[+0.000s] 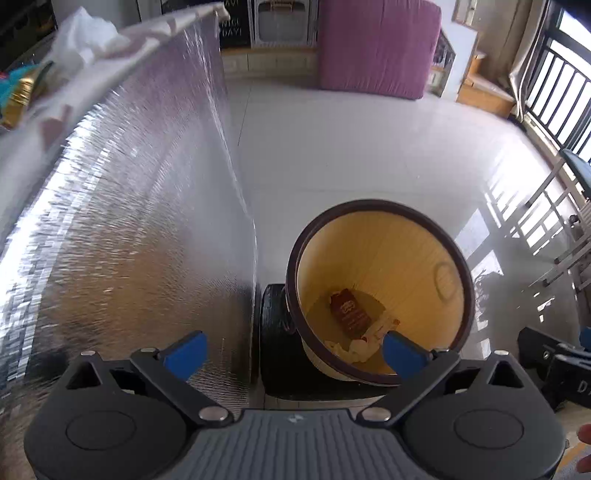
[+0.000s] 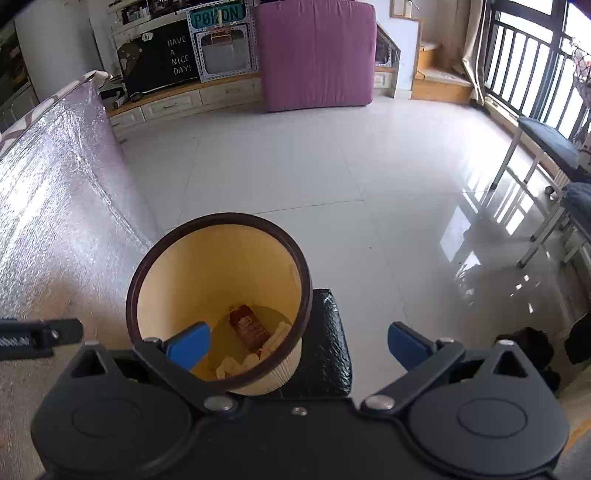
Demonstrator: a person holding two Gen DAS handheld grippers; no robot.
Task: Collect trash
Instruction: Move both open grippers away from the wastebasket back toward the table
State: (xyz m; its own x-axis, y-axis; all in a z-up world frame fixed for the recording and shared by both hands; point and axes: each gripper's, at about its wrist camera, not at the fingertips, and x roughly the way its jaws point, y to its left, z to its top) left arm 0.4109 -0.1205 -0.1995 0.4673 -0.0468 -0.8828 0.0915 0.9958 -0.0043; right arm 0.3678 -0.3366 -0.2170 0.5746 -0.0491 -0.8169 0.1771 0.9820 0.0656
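Note:
A tan waste bin (image 1: 413, 254) with a dark brown rim stands on the tiled floor; it also shows in the right wrist view (image 2: 207, 258). A brown wrapper (image 1: 349, 312) and crumpled pale paper (image 1: 360, 347) lie at its bottom, as the right wrist view shows too (image 2: 249, 328). My left gripper (image 1: 293, 352) is open and empty above the bin's near left rim. My right gripper (image 2: 299, 345) is open and empty above the bin's near right side. More trash, a white crumpled tissue (image 1: 86, 35) and a gold-and-teal wrapper (image 1: 18, 98), lies on the tabletop at the upper left.
A silver foil cloth (image 1: 122, 221) hangs from the table's edge left of the bin (image 2: 55, 206). A black block (image 2: 328, 339) sits against the bin. A purple mattress (image 2: 316, 51) leans at the far wall. A bench (image 2: 546, 147) and railing are at the right.

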